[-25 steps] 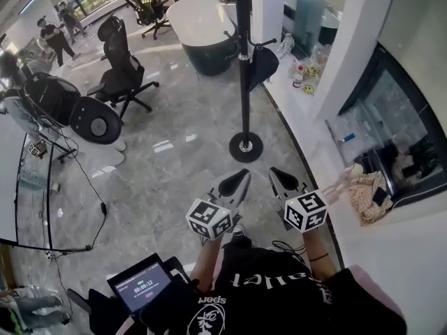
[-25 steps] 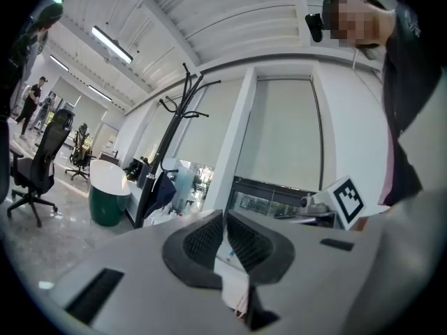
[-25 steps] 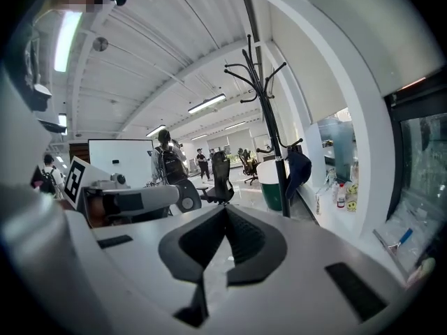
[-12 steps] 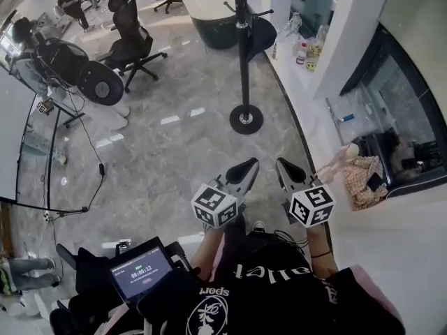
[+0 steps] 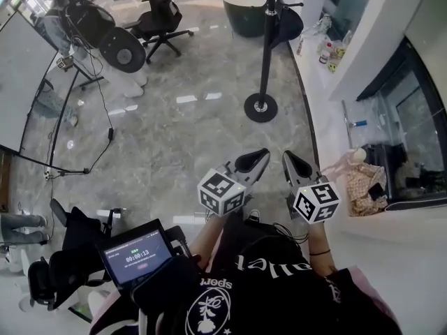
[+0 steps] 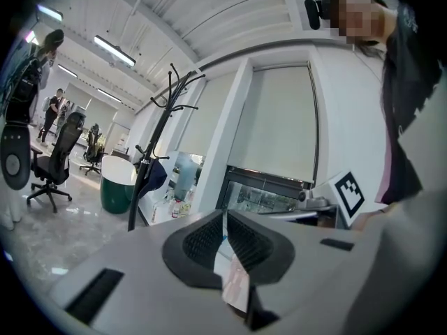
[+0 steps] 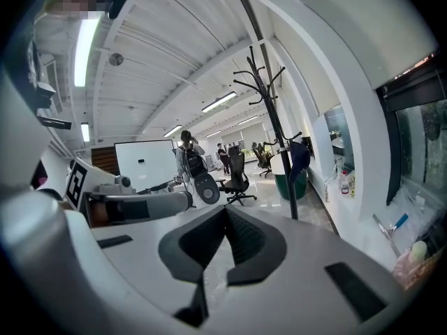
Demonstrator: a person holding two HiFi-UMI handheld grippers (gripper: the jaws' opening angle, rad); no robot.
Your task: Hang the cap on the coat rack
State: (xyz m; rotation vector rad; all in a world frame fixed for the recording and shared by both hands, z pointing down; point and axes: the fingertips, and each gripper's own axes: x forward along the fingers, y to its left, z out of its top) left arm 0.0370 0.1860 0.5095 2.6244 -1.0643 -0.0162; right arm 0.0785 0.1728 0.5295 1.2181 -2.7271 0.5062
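The black coat rack (image 5: 266,40) stands on the marble floor, a couple of steps ahead of me, on its round base (image 5: 260,108). A dark cap (image 5: 288,25) hangs from one of its lower hooks. The left gripper view shows the rack (image 6: 149,155) and cap (image 6: 155,176) far off at the left. In the right gripper view the rack (image 7: 273,128) and cap (image 7: 299,156) are also distant. My left gripper (image 5: 252,162) and right gripper (image 5: 295,165) are held side by side in front of my body. Both are shut and hold nothing.
A white ledge (image 5: 318,110) with bottles and a checked bag (image 5: 363,183) runs along the right. A green and white tub (image 5: 243,9) stands behind the rack. Office chairs (image 5: 159,16), stands and floor cables (image 5: 105,138) are to the left. A screen (image 5: 136,257) sits near my left arm.
The head view has shifted: the rack's base now sits higher and further right in the picture. Both grippers stay shut and side by side.
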